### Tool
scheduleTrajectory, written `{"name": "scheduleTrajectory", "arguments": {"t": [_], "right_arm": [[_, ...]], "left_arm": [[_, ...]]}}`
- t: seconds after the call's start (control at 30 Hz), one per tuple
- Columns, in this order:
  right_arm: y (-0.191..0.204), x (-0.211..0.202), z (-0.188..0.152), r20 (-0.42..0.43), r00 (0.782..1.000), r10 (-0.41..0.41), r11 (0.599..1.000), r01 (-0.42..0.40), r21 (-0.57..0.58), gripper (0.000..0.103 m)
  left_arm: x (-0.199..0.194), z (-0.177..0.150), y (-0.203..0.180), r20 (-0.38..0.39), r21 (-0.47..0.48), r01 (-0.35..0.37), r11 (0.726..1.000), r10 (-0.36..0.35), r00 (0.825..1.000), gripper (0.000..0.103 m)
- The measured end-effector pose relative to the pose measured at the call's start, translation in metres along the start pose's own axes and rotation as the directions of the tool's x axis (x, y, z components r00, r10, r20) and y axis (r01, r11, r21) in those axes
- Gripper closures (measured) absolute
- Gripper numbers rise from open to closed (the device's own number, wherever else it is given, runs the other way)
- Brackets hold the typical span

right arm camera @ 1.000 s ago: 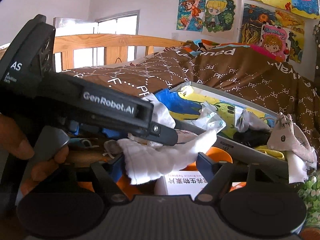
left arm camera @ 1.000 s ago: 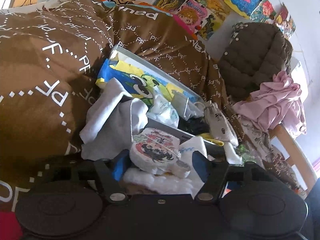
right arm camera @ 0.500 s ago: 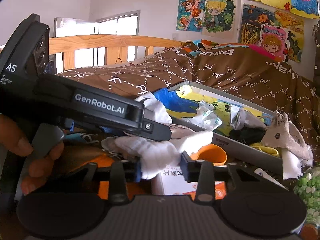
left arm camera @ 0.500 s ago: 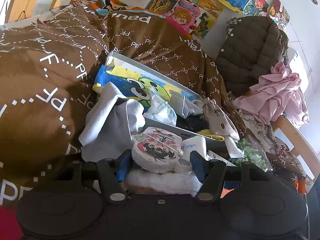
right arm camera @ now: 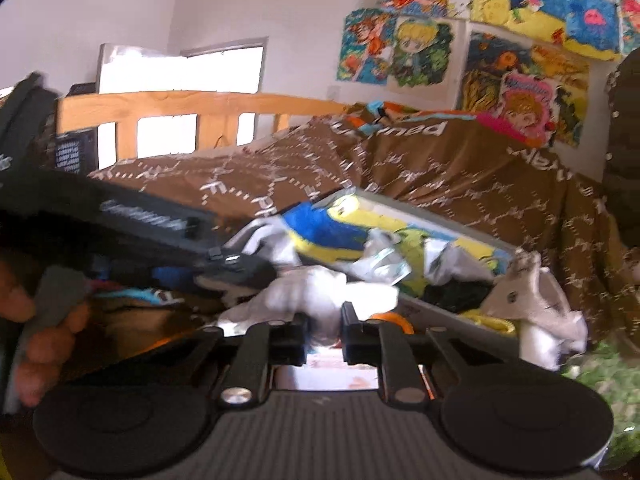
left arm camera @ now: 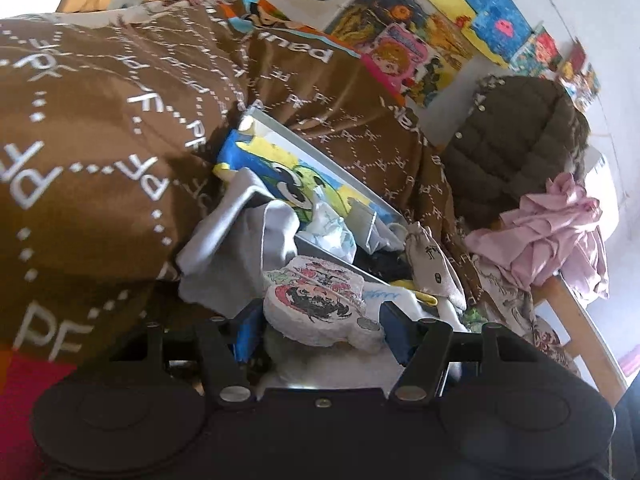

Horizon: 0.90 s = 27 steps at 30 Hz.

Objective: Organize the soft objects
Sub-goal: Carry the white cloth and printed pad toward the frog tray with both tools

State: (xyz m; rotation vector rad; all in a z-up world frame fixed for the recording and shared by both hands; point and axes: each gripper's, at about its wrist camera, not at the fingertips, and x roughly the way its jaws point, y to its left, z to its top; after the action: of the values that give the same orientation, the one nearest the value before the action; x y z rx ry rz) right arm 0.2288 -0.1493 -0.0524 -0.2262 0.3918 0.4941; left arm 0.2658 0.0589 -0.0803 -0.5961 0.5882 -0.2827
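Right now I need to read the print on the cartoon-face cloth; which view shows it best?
The left wrist view: the cartoon-face cloth lies sharp, print up, between the left gripper jaws. The right wrist view is blurred and does not show that print.

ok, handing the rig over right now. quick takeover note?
Right gripper: shut on the white cloth, which bunches up above the jaws.
Left gripper: jaws apart around the cartoon-print plush pad; whether they grip it cannot be told.
Grey storage box lies on the brown bedspread, already holding a blue-yellow cartoon cloth and other small fabrics; a beige pouch hangs over its near edge.
Done: several soft items boxed.
Left: the cloth, the pad, the pouch, likely the pink garment.
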Motion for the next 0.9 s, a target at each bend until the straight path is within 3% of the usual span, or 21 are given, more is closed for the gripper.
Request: {"name": "scheduleTrajectory", "arguments": {"t": [0.3, 0.63, 0.9], "right_arm": [[-0.017, -0.033, 0.005, 0.062, 0.997, -0.051, 0.998, 0.049, 0.032, 0.092], [-0.044, -0.08, 0.017, 0.155, 0.986, -0.056, 0.989, 0.033, 0.145, 0.092], [-0.055, -0.093, 0.021, 0.193, 0.981, -0.036, 0.985, 0.002, 0.172, 0.092]], "left_arm": [[-0.045, -0.009, -0.026, 0.054, 0.034, -0.04, 0.999, 0.038, 0.998, 0.039], [-0.09, -0.03, -0.061, 0.136, 0.079, -0.057, 0.995, 0.046, 0.99, 0.039], [-0.1, -0.042, -0.068, 0.156, 0.064, -0.09, 0.994, 0.079, 0.985, 0.039]]}}
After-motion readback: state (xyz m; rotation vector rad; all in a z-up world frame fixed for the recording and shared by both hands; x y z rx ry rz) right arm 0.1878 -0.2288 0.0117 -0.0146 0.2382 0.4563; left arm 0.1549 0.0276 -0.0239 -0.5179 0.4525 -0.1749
